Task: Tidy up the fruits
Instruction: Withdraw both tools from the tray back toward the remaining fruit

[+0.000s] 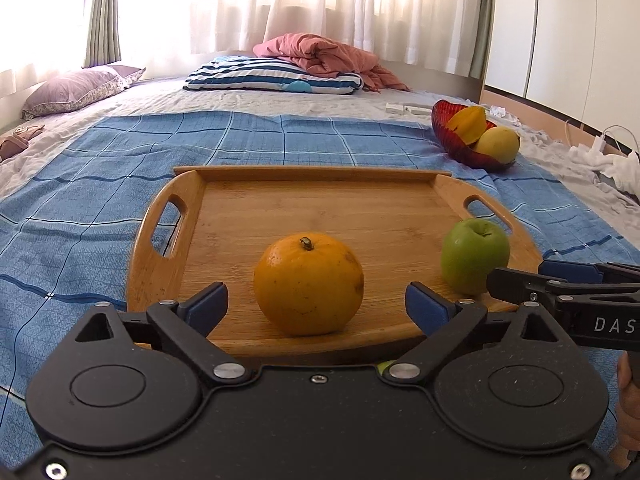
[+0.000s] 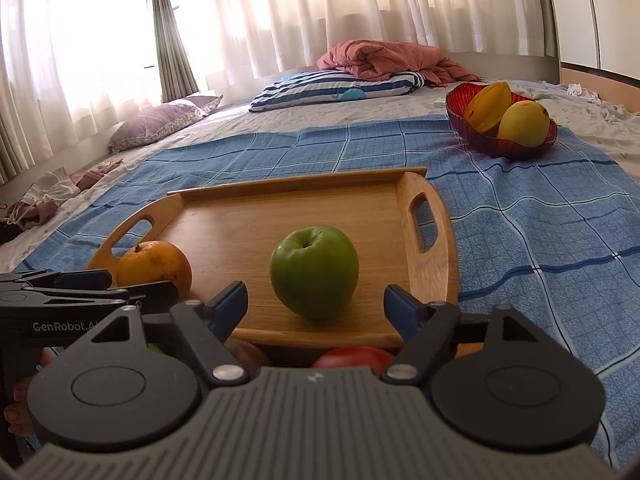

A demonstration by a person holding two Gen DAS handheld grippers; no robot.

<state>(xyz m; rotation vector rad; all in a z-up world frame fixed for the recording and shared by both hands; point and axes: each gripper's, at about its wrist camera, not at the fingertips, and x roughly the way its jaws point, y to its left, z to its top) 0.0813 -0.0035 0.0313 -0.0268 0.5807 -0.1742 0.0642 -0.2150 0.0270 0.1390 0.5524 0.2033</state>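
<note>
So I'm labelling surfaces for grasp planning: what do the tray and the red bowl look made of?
Tray: wood, likely bamboo, given the fine parallel strips; smooth satin finish with soft glare. Red bowl: looks like translucent ribbed glass or plastic, since light glows through the rim; which of the two is unclear.

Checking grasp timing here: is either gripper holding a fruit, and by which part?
Nothing is held. The left gripper is open before the orange; the right gripper is open before the green apple.
</note>
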